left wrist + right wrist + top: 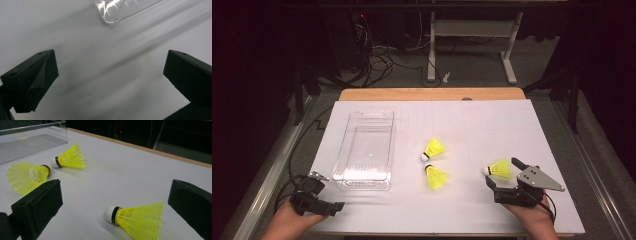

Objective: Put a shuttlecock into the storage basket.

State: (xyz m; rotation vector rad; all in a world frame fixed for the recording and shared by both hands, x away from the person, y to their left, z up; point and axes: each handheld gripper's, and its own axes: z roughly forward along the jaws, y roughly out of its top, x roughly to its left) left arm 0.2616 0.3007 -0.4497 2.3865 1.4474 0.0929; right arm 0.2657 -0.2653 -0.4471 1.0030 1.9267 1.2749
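Right gripper view has the right gripper (pixel 115 202) spread wide around a yellow shuttlecock (pixel 136 221) lying on the white table (pixel 130 177). Left gripper (pixel 110 80) gapes empty near the clear bin (pixel 120 10).

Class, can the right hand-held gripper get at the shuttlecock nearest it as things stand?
Probably yes: the right hand-held gripper is open, and the nearest shuttlecock lies on its side between the jaws on the white table, with nothing in the way.
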